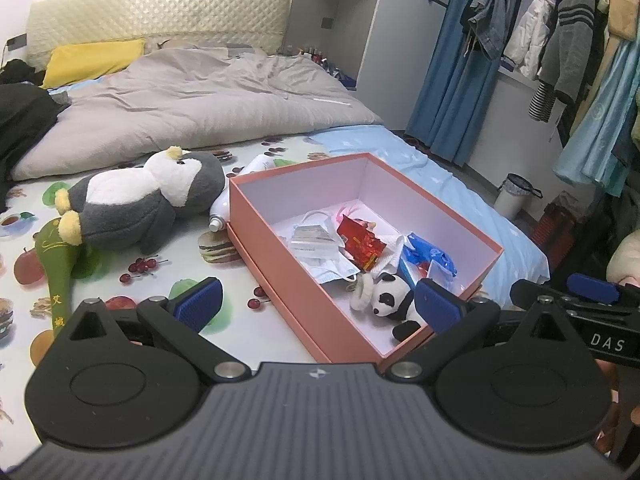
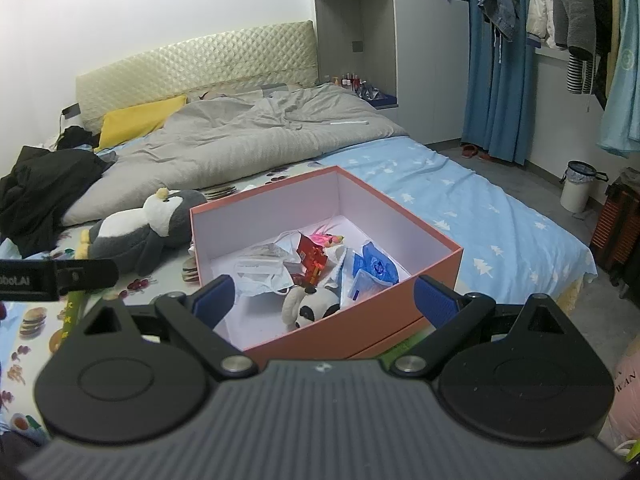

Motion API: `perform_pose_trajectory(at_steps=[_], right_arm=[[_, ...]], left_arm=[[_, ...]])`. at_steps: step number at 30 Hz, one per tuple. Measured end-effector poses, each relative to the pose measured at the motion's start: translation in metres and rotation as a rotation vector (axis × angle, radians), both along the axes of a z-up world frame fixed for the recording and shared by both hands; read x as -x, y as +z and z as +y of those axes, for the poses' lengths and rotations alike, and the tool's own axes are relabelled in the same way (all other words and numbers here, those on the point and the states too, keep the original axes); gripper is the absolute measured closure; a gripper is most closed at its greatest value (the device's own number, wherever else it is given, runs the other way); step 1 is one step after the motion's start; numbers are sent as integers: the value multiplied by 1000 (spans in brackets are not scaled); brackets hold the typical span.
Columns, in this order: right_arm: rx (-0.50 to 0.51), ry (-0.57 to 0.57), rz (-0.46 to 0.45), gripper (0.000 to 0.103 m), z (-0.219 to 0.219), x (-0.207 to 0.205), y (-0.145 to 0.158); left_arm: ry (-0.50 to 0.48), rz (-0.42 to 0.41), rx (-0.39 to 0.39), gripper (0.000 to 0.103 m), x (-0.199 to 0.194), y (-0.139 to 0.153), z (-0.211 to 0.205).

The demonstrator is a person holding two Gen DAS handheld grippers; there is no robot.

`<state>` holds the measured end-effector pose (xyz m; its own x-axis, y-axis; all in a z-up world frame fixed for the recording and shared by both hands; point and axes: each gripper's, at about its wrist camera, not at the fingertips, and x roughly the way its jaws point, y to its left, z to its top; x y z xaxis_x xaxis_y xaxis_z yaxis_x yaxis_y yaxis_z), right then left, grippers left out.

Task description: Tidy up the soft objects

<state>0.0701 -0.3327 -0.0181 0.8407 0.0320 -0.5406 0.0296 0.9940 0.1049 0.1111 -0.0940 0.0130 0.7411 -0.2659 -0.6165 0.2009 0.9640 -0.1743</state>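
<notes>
Penguin plush (image 1: 140, 196) lies on its side on the bed (image 1: 168, 276), on the fruit-print sheet, just left of the pink box (image 1: 320, 300) and touching a white bottle (image 1: 224, 212) that lies between plush and box. Left wrist view: left gripper (image 1: 318, 306) hovers over the near end of the box, jaws wide apart and empty, one blue pad over the sheet, the other over the box's near corner. Inside the box, a small panda plush (image 1: 390, 300) rests at the near end beside a cream-coloured soft item (image 1: 362, 296); behind them lie a red packet (image 1: 360, 242), blue packets (image 1: 430, 258) and clear wrappers (image 1: 316, 240). A green paddle-shaped object (image 1: 56, 264) lies on the sheet under the penguin's yellow feet. A grey duvet (image 1: 200, 100) and yellow pillow (image 1: 92, 60) sit toward the headboard. The other tool shows at the right edge. Right wrist view: right gripper (image 2: 324, 302) also holds its jaws wide apart with nothing between them, poised above the near wall of the pink box (image 2: 360, 324). The panda plush (image 2: 316, 308) lies against that near wall; red packet (image 2: 312, 260) and blue packets (image 2: 376, 268) lie farther in. The penguin plush (image 2: 140, 232) lies left of the box on the bed (image 2: 460, 200), near dark clothing (image 2: 44, 188). A white bin (image 2: 576, 186) stands on the floor by hanging clothes.
</notes>
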Motion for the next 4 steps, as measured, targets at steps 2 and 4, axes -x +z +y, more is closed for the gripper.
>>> perform_pose_trajectory(at_steps=[2,4], right_arm=[[-2,-2,-2,5,0,1,0],[0,-3,-5,5,1,1,0]], left_arm=[[-5,-2,-4,0,0,1,-1],[-7,-3,-4,0,0,1,-2]])
